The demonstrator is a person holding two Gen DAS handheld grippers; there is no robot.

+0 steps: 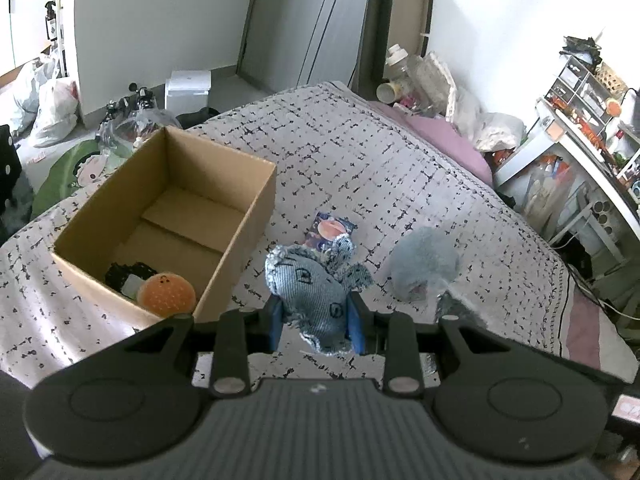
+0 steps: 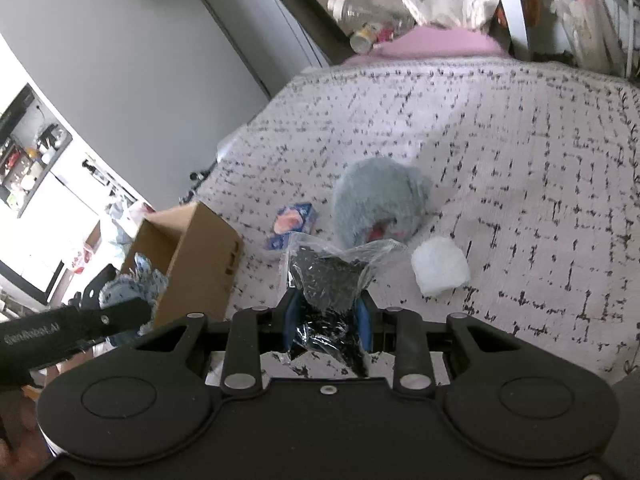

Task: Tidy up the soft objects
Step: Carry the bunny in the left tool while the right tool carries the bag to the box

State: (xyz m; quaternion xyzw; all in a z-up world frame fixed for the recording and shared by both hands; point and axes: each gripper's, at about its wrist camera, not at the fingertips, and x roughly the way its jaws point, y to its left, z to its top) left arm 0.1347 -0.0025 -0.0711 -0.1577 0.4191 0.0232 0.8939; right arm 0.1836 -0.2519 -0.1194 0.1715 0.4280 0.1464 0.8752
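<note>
My left gripper (image 1: 317,322) is shut on a blue denim stuffed toy (image 1: 316,284), held above the bed just right of an open cardboard box (image 1: 256,216). An orange round plush (image 1: 167,294) and a black item lie inside the box. My right gripper (image 2: 328,320) is shut on a clear plastic bag with black fabric inside (image 2: 326,280), lifted over the bed. A grey fluffy plush (image 2: 380,196) lies ahead of it, with a white soft pad (image 2: 440,266) to its right and a small blue-and-pink packet (image 2: 292,220) to its left. The grey plush (image 1: 424,264) and packet (image 1: 330,230) show in the left wrist view too.
The bed (image 1: 360,152) has a white cover with black dashes. Bottles and bags (image 1: 416,76) crowd its far end by the wall. Cluttered shelves (image 1: 580,120) stand to the right, and bags (image 1: 52,104) lie on the floor to the left. The left gripper (image 2: 100,320) shows beside the box (image 2: 200,256).
</note>
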